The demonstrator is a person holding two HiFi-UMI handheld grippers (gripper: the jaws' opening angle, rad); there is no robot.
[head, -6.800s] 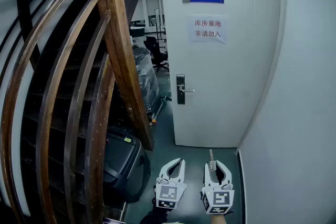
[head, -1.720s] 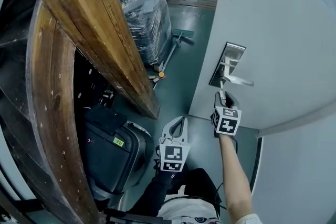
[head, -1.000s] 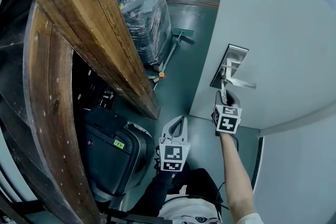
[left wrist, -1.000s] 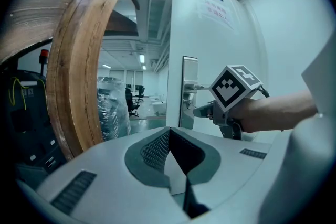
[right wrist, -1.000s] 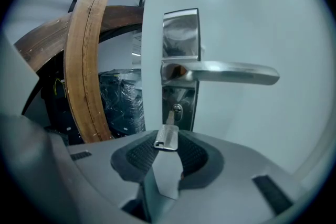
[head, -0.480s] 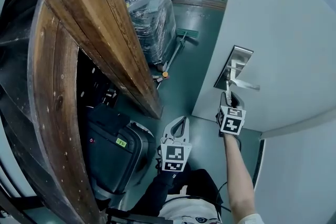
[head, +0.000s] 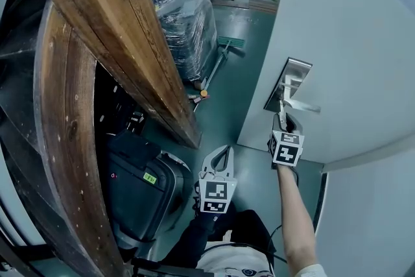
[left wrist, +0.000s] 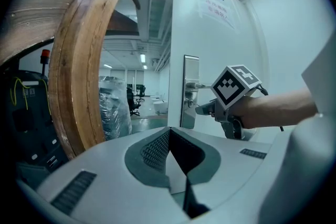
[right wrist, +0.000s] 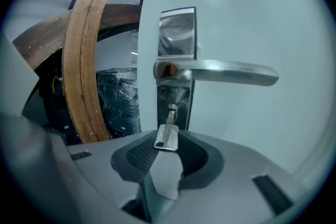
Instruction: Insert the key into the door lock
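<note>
**Left to right.** Curved wooden beams point(head: 97, 42) and a black case point(head: 139, 188) fill the left of the head view; neither belongs to the task.

My left gripper point(head: 224, 149) hangs low and near, its jaws closed tip to tip on nothing, well apart from the door point(head: 350, 36). My right gripper point(head: 283, 119) is raised to the lock plate point(head: 288, 84), its jaws clamped on the flat head of the key point(right wrist: 167, 136), with the blade pointing free toward the plate.

**Handling.** I judge the key to be light, stiff, thin and smooth. It will not bend, but it could swivel or slide between the pads if it is pushed off-axis. The flat head is the right place to grip it, with the blade kept in line with the slot.

**Views.** Only the right gripper view shows the blade tip at the keyhole point(right wrist: 171, 108), just below the lever handle point(right wrist: 226, 72). I cannot tell whether the tip has entered. The head view gives the key as a mere sliver. The left gripper view shows the right gripper side-on, level with the plate.
</note>
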